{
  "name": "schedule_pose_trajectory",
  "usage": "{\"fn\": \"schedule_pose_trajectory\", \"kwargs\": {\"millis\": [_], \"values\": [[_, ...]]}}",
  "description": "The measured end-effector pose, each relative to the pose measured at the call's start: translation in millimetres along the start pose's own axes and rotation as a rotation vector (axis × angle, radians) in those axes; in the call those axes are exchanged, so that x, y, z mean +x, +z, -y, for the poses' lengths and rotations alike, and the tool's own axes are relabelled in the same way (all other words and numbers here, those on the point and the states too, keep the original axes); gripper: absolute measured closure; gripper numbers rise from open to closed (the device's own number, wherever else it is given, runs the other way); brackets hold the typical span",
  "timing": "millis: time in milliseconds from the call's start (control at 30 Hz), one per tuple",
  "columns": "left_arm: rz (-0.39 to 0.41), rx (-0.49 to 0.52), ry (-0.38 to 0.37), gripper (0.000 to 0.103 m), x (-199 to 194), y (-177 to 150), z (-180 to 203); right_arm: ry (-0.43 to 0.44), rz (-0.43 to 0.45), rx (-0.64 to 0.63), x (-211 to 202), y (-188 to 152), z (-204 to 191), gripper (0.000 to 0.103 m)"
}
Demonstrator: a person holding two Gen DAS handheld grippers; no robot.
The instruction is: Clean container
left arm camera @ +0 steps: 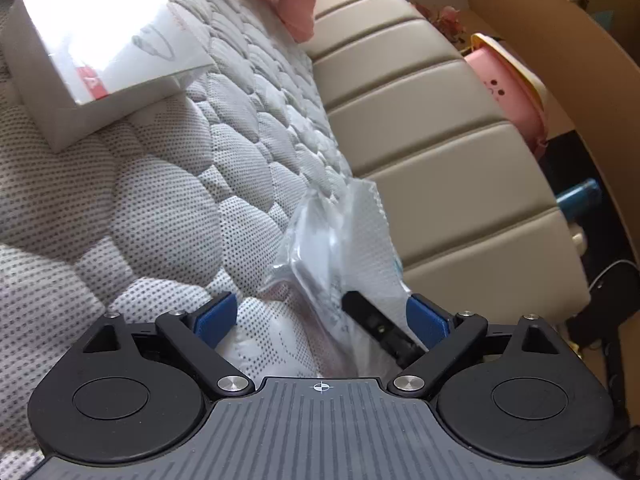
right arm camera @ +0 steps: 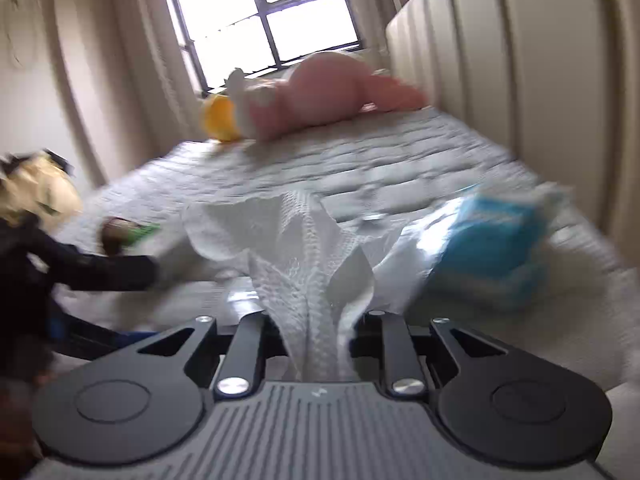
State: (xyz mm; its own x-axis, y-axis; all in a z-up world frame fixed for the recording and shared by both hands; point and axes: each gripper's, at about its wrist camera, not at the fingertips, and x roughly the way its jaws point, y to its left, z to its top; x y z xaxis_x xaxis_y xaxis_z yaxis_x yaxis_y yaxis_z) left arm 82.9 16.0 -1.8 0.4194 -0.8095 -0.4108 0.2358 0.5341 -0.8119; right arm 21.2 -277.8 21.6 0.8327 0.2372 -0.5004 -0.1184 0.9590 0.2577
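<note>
Between the blue pads of the left gripper lies a clear plastic bag with a dark object inside; the jaws stand wide apart, and the bag's lower end sits between them, close to the right-hand pad and apart from the other. Whether that pad touches the plastic cannot be told. Under the bag spreads the quilted grey mattress, the largest thing in the left wrist view, with the cream padded headboard running along its far side. A white box rests on the mattress well away from the bag, tilted on the quilting. A pink plush toy lies at the top edge, against the headboard. Beyond the headboard a pink container with a yellow rim stands on its side near a wooden wall.

In the right wrist view, which is blurred, the right gripper is clamped on a white embossed paper towel that fans out above the jaws. The mattress fills the middle ground, a window lies behind, and the pink plush toy sits at the far end. A blue packet lies just beside the towel. A dark sleeve reaches in from the side.
</note>
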Motion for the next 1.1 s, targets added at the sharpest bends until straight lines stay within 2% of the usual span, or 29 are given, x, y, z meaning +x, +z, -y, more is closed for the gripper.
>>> {"fn": "schedule_pose_trajectory", "kwargs": {"millis": [67, 267, 333, 433, 533, 700, 767, 900, 967, 1033, 1100], "values": [[0.002, 0.063, 0.031, 0.006, 8.1, -3.6, 12.1, -0.073, 0.010, -0.036, -2.3, 0.2, 5.5, 0.081], [-0.008, 0.390, 0.146, 0.006, 29.3, -30.8, 48.1, -0.092, 0.089, -0.138, -13.8, 30.7, 4.6, 0.080], [-0.012, 0.464, 0.173, 0.006, 32.7, -39.3, 54.6, -0.070, 0.050, -0.159, 4.1, 40.3, 1.3, 0.080], [-0.014, 0.486, 0.181, 0.006, 31.7, -41.6, 55.6, -0.035, -0.048, -0.162, 29.2, 43.3, -0.7, 0.080], [-0.014, 0.502, 0.194, 0.006, 29.4, -41.3, 53.0, 0.047, -0.102, -0.171, 40.4, 33.3, -11.4, 0.079], [-0.024, 0.519, 0.192, 0.006, 23.6, -43.2, 47.2, 0.331, -0.099, -0.070, 22.7, 32.3, -25.7, 0.078], [-0.023, 0.514, 0.180, 0.006, 17.2, -42.9, 44.3, 0.367, -0.106, -0.058, 18.7, 37.6, -28.6, 0.078], [0.007, 0.488, 0.172, 0.006, -8.7, -36.0, 36.2, 0.241, -0.153, -0.129, 25.4, 42.2, -34.0, 0.077], [0.051, 0.482, 0.203, 0.006, -28.7, -28.3, 31.1, 0.142, -0.169, -0.203, 23.4, 39.7, -38.2, 0.070], [0.103, 0.462, 0.239, 0.005, -49.9, -18.0, 22.7, 0.019, -0.168, -0.325, 21.6, 35.4, -44.3, 0.050], [0.157, 0.415, 0.268, 0.005, -69.2, -5.4, 10.2, -0.100, -0.161, -0.451, 20.0, 30.8, -50.5, 0.039]]}}
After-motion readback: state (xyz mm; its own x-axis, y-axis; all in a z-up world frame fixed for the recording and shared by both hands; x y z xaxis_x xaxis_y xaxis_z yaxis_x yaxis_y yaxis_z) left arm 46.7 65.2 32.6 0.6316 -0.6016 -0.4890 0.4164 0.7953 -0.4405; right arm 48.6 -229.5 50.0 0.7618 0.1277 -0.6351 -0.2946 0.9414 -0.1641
